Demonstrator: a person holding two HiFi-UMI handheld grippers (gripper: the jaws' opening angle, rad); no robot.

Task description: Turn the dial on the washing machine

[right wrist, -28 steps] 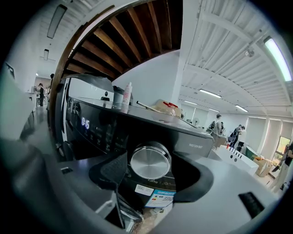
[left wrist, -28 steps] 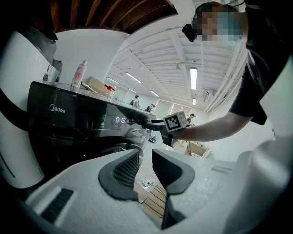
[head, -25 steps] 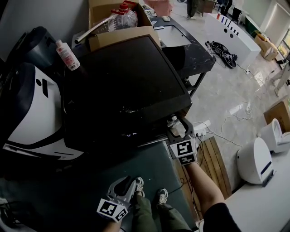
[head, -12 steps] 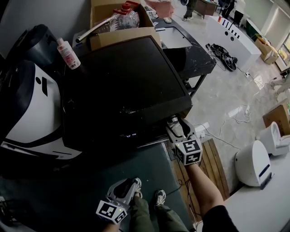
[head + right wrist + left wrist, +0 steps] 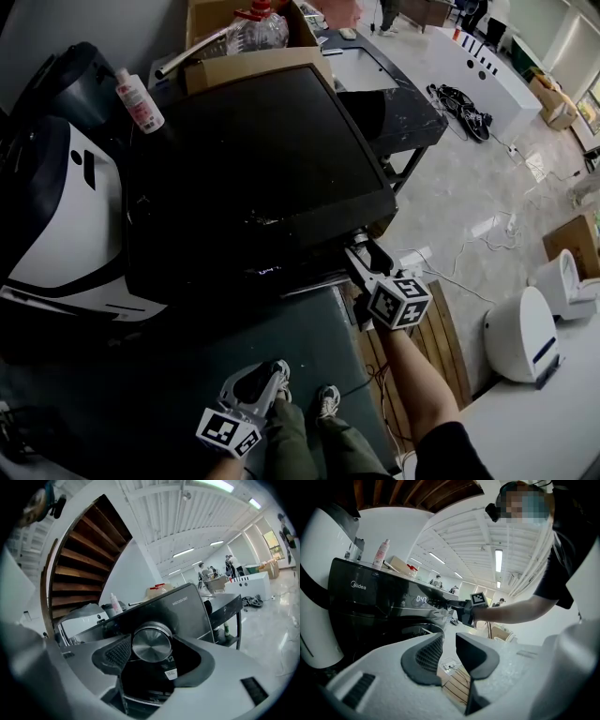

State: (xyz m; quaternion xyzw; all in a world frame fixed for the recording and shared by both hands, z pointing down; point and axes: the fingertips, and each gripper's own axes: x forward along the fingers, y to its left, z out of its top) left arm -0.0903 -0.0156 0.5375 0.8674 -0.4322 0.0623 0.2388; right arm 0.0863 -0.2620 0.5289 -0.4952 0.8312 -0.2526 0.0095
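The black washing machine [image 5: 253, 169] fills the middle of the head view. Its round silver dial [image 5: 151, 643] sits at the right end of the front panel. My right gripper [image 5: 152, 654] is shut on that dial, one dark pad on each side of it. In the head view the right gripper [image 5: 361, 251] reaches under the machine's front right corner, which hides the dial there. The left gripper [image 5: 258, 380] hangs low by the person's feet, well short of the machine. Its jaws [image 5: 449, 641] stand slightly apart with nothing between them. The lit display [image 5: 421, 599] glows on the panel.
A white appliance [image 5: 56, 225] stands left of the machine. A pink-and-white bottle [image 5: 139, 101] and a cardboard box [image 5: 248, 37] sit at its back. A dark table [image 5: 394, 94] is behind right, cables [image 5: 459, 98] lie on the floor, and a wooden pallet [image 5: 441, 328] lies by my right arm.
The right gripper has rolled about its own axis at the dial; its marker cube has swung to the right. The left gripper has stayed where it was.
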